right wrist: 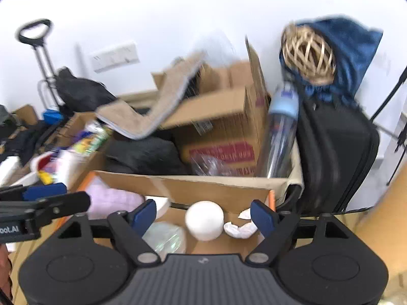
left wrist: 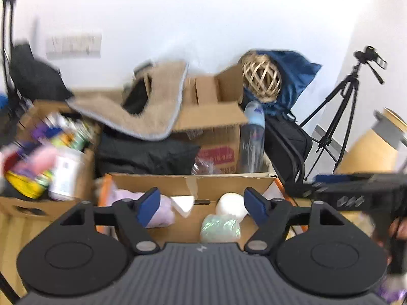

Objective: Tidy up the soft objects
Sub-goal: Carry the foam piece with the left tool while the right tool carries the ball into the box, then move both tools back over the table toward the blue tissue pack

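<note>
Cardboard dominates the scene: an open box [left wrist: 193,185] is seen just ahead of both tongs, its far flap upright and orange edging visible at its corners. Inside it, a white ball [right wrist: 204,220] is seen beside crumpled white paper [right wrist: 240,228], with a pale green bundle [left wrist: 220,228] near the front and a lilac cloth [left wrist: 162,209] at the left end. A white wedge [left wrist: 183,203] lies between the cloth and the ball.

The left tongs [left wrist: 202,204] are held wide apart with nothing between the blue pads, above the box. The right tongs [right wrist: 203,216] are likewise spread wide and empty, with the ball framed between the pads but not touched. Each tool is glimpsed at the edge of the other's view.

Behind the box, a taller carton [right wrist: 223,127] with red print is stacked, and a tan mat [left wrist: 142,106] with a grey edge is draped over it. A clear bottle [right wrist: 281,129] with a pale blue cap leans beside the carton. A woven ball [right wrist: 309,56] rests against blue fabric [right wrist: 348,50] atop a black case [right wrist: 335,157]. To the left, another carton [left wrist: 51,203] is filled with colourful packets, blurred. A tripod [left wrist: 340,117] stands at the right against a white wall [left wrist: 203,12], where a socket strip [right wrist: 114,56] is mounted. A trolley handle [right wrist: 34,33] is seen far left. Wood-toned floor [right wrist: 381,216] is visible at the right.
</note>
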Tool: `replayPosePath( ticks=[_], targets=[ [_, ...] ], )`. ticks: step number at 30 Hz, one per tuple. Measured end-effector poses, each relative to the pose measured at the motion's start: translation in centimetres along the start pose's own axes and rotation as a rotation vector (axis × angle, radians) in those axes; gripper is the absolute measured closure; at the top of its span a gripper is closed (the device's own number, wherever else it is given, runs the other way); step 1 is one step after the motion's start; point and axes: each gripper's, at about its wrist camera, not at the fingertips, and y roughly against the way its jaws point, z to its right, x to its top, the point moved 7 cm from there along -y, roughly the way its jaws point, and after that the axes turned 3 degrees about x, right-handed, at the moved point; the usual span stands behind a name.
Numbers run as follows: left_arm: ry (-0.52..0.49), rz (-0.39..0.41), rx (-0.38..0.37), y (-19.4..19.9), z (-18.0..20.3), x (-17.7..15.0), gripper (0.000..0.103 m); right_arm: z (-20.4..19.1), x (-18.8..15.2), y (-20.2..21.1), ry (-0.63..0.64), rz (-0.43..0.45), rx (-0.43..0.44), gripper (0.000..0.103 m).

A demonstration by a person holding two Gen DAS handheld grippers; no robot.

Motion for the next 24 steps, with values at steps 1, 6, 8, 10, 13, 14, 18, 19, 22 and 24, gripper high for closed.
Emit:
replayPosePath(
  ticks=[1, 6, 8, 10, 13, 14, 18, 19, 22, 24],
  targets=[
    [-0.022, 0.022, 0.018, 1.9, 0.0, -0.1, 0.028, 0.0, -0.1, 1.7, 0.007, 0.018, 0.001, 0.022],
    [-0.041, 0.118, 0.045, 11.0, -0.8, -2.0, 0.023, -1.4, -2.3, 11.5, 0.064, 0.115, -0.004, 0.022],
    [-0.073, 0.176, 0.063, 14.8, -0.7, -3.9, 0.017, -2.5, -4.1, 15.1, 0.083, 0.163, 0.021, 0.02],
    [-0.108, 0.241, 0.088, 18.5, -0.5, -6.1, 0.009, -3.5, -6.4, 18.6, 0.094, 0.215, 0.036, 0.014],
    [-0.113, 0.336, 0.125, 23.9, -0.3, -10.7, 0.003, -5.3, -10.7, 23.0, 0.135, 0.294, 0.042, 0.012],
    [-0.122, 0.358, 0.13, 25.2, -0.1, -12.1, 0.003, -6.0, -12.2, 24.3, 0.153, 0.318, 0.033, 0.012],
    [-0.122, 0.451, 0.131, 30.7, 0.8, -18.6, 0.0, -8.7, -18.9, 29.5, 0.191, 0.459, 0.019, 0.001],
    [-0.114, 0.474, 0.126, 32.1, 0.9, -20.4, 0.0, -9.2, -20.7, 30.6, 0.191, 0.487, 0.012, 0.0],
    [-0.082, 0.506, 0.159, 35.2, 1.1, -25.1, 0.0, -10.7, -26.3, 33.0, 0.184, 0.549, 0.015, 0.0],
    [-0.031, 0.485, 0.157, 36.3, 0.9, -27.5, 0.0, -11.5, -29.9, 33.5, 0.159, 0.526, 0.022, 0.0]
  ],
)
